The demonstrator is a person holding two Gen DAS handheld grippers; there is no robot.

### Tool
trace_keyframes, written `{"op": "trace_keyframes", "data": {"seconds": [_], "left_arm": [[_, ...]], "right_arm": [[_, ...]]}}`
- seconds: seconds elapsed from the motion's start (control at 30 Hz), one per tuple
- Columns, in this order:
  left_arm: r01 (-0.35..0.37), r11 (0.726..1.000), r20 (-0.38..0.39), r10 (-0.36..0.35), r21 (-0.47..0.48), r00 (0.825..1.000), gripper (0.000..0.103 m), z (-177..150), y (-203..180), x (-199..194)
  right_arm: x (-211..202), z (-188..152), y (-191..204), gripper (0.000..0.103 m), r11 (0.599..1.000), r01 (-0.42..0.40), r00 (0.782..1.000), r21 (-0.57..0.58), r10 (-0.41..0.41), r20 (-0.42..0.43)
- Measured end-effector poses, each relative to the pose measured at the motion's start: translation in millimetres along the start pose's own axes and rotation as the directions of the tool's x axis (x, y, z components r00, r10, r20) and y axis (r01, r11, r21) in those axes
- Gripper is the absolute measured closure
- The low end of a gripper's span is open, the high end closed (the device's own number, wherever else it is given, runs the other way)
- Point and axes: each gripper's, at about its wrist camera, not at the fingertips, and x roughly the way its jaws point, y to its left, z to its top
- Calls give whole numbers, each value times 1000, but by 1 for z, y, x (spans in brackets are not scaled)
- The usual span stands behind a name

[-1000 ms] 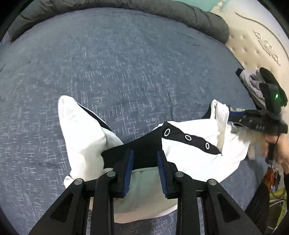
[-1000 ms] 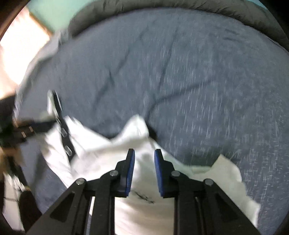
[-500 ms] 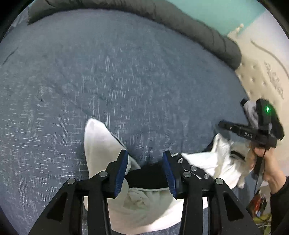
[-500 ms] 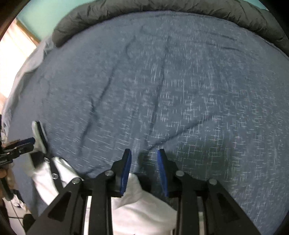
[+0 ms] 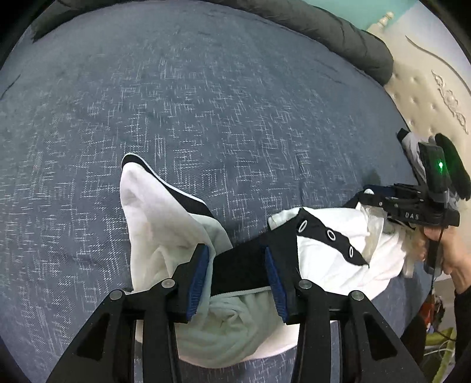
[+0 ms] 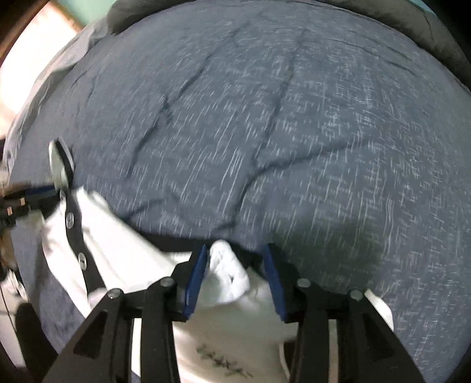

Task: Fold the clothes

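Bedspread [image 5: 206, 103] blue, flecked; dark duvet [image 5: 338, 26] behind

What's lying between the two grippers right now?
In the left wrist view, the white garment with its black snap placket spans from the left gripper to the right gripper.
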Motion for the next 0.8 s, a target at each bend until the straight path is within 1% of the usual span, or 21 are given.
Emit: {"op": "trace_keyframes", "data": {"seconds": [0.07,0.1,0.13,0.2,0.27,0.3,0.43,0.6,0.73,0.8], "left_arm": [[-1,1000,15,1,12,1000,61,-2,-2,-6],[-2,1000,19,2,14,1000,65,-3,-4,-8],[-3,1000,22,3,15,1000,67,-5,-6,-9],[-4,1000,33,4,22,999,79,-8,-9,-15],[2,999,49,-3,37,999,81,-13,-15,-22],[4,999,57,-7,45,998,81,-15,-18,-26],[26,995,75,-33,91,997,81,-23,-37,-36],[48,993,91,-58,107,994,80,-24,-59,-40],[40,995,97,-49,88,994,78,-13,-65,-35],[34,996,101,-42,78,994,74,-7,-66,-33]], "right_arm": [[-8,-8,5,84,1000,6,999,-30,-5,33],[-14,-11,5,87,999,3,999,-35,-1,52],[-23,-16,6,88,999,1,997,-37,2,76],[-41,-23,6,89,999,2,992,-44,4,128],[-66,-35,7,90,997,22,982,-70,-8,189],[-74,-37,9,90,996,32,978,-77,-15,208],[-98,-43,-5,90,992,84,962,-90,-57,267],[-103,-74,-18,90,993,84,972,-82,-64,226],[-86,-89,-13,89,996,40,982,-79,-25,185],[-79,-97,-9,89,997,24,988,-71,-13,153]]}}
